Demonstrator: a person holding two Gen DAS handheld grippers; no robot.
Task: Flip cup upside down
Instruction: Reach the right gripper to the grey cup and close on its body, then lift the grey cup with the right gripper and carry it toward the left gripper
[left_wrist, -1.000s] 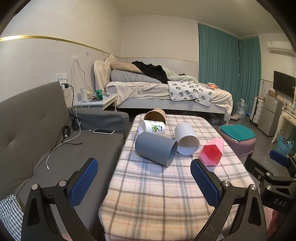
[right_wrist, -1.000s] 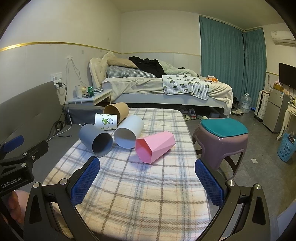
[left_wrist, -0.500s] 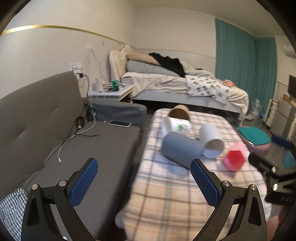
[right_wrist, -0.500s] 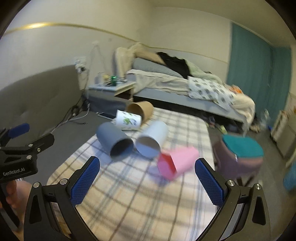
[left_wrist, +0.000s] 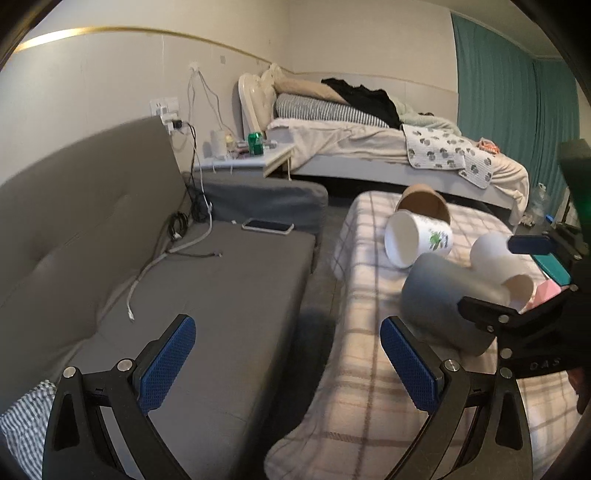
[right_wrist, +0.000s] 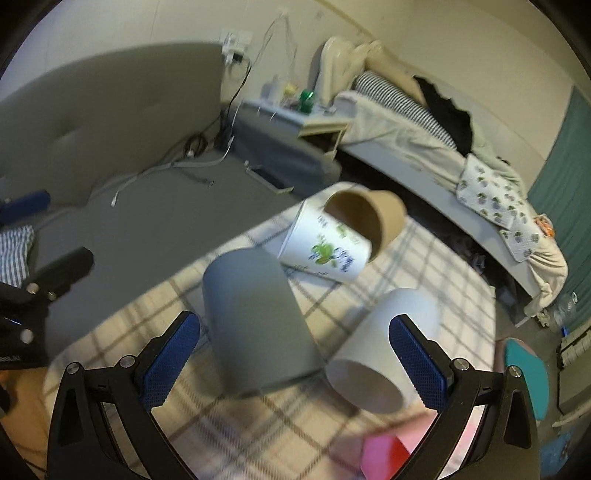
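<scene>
Spreading wide over the checked cloth (right_wrist: 258, 435), the right gripper (right_wrist: 295, 354) has its blue pads (right_wrist: 170, 360) well apart and grips nothing; the grey cup (right_wrist: 255, 325) lies on its side between them, untouched as far as the blur allows. A white cup (right_wrist: 384, 347) lies just right of it, with a printed cup (right_wrist: 325, 247) and brown cup (right_wrist: 369, 214) farther off. The left gripper (left_wrist: 288, 365) hangs equally open over the sofa's (left_wrist: 221, 295) edge, holding nothing.

Plaid-covered table (right_wrist: 436, 258); grey cup (right_wrist: 255, 325), printed cup (right_wrist: 325, 247), white cup (right_wrist: 384, 350) on their sides.
</scene>
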